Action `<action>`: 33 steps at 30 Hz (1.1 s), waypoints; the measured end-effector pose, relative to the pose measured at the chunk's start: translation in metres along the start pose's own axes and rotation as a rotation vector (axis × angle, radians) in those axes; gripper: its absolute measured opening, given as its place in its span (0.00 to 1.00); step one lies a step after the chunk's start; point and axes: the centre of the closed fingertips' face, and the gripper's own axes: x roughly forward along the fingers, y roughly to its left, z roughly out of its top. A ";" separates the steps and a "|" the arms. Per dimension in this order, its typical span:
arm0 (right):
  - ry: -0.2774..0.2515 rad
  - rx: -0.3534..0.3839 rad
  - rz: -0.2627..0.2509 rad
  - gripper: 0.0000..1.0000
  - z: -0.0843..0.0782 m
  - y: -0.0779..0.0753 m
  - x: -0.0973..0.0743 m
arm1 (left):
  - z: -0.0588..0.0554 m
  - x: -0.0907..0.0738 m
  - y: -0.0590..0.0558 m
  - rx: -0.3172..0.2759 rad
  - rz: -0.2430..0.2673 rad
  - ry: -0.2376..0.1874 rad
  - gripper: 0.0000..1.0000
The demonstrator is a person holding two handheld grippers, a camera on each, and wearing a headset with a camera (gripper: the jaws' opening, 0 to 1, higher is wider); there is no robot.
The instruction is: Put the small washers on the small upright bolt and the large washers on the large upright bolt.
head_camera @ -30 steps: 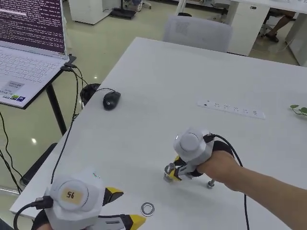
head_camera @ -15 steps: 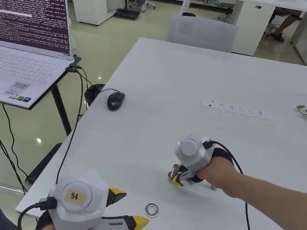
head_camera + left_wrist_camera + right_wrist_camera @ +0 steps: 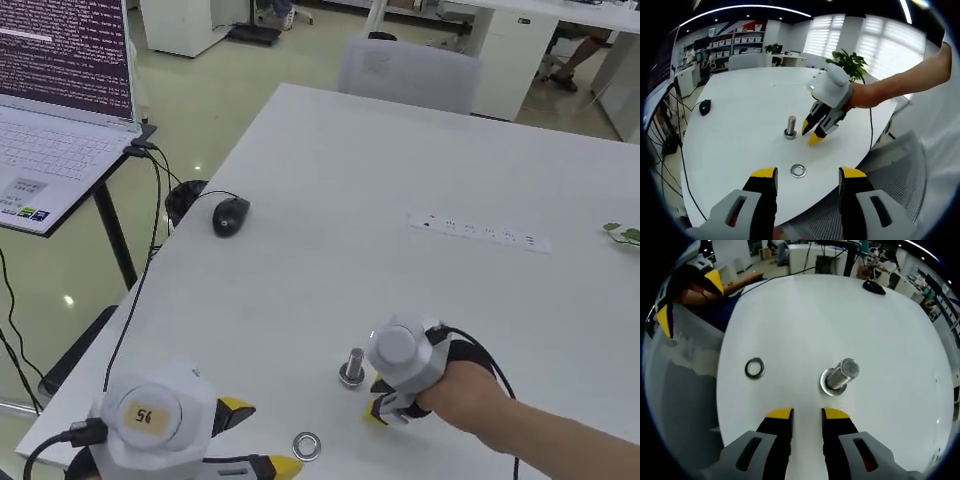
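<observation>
Both tools share a pale grey, rounded housing and black jaws tipped in yellow. The left hand-held gripper [image 3: 262, 436] bears a round yellowish sticker [image 3: 142, 415] marked 56, with a black lead [image 3: 60, 436] plugged into its side. The right hand-held gripper [image 3: 378, 400] has a plain domed cap [image 3: 395, 345] and a thin black cable [image 3: 871, 125].

The head view looks from above, forward and down over the white surface [image 3: 330, 200], with its near edge at the bottom. The left gripper view sits low at this near edge and faces across the surface toward the windows [image 3: 880, 40], not far from the bolt [image 3: 790, 126] and the loose washer [image 3: 799, 170]. The right gripper view stands close over the surface, tilted steeply down, and faces back toward the near edge. All three views share the bolt and the loose washer. The left gripper view also takes in the right gripper [image 3: 811, 136].
</observation>
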 end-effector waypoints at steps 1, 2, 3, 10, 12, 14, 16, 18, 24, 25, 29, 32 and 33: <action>0.005 -0.002 0.007 0.24 -0.001 0.004 0.002 | 0.000 0.001 -0.001 0.002 -0.001 0.001 0.48; 0.013 -0.023 0.018 0.24 -0.003 0.009 0.004 | 0.000 0.001 -0.001 0.003 -0.002 0.003 0.48; 0.013 -0.030 0.020 0.24 -0.002 0.012 0.004 | 0.000 0.001 -0.001 0.005 -0.003 0.002 0.48; -0.053 -0.140 0.108 0.24 0.018 0.046 0.010 | -0.001 0.000 -0.002 0.004 -0.005 0.001 0.48; -0.076 -0.167 0.135 0.25 0.025 0.056 0.013 | -0.001 0.000 -0.002 0.003 -0.004 0.001 0.48; -0.096 -0.185 0.144 0.25 0.033 0.064 0.016 | -0.002 -0.001 -0.002 0.001 -0.003 0.001 0.48; -0.114 -0.208 0.165 0.26 0.041 0.072 0.019 | -0.002 -0.001 -0.002 -0.001 0.000 0.000 0.48; -0.122 -0.237 0.163 0.28 0.046 0.075 0.021 | -0.003 -0.002 -0.002 -0.003 0.002 -0.001 0.48; -0.114 -0.287 0.162 0.28 0.056 0.078 0.025 | -0.004 -0.003 -0.001 -0.004 0.006 0.002 0.48; -0.113 -0.287 0.165 0.28 0.056 0.077 0.026 | -0.004 -0.004 0.000 -0.004 0.006 0.001 0.48; -0.114 -0.292 0.170 0.27 0.056 0.076 0.026 | -0.004 -0.004 -0.001 -0.004 0.006 0.001 0.48; -0.107 -0.299 0.167 0.24 0.056 0.075 0.026 | -0.003 -0.002 -0.002 -0.001 0.002 0.002 0.48; -0.104 -0.296 0.165 0.24 0.056 0.074 0.026 | -0.003 -0.002 -0.003 0.000 0.000 0.002 0.48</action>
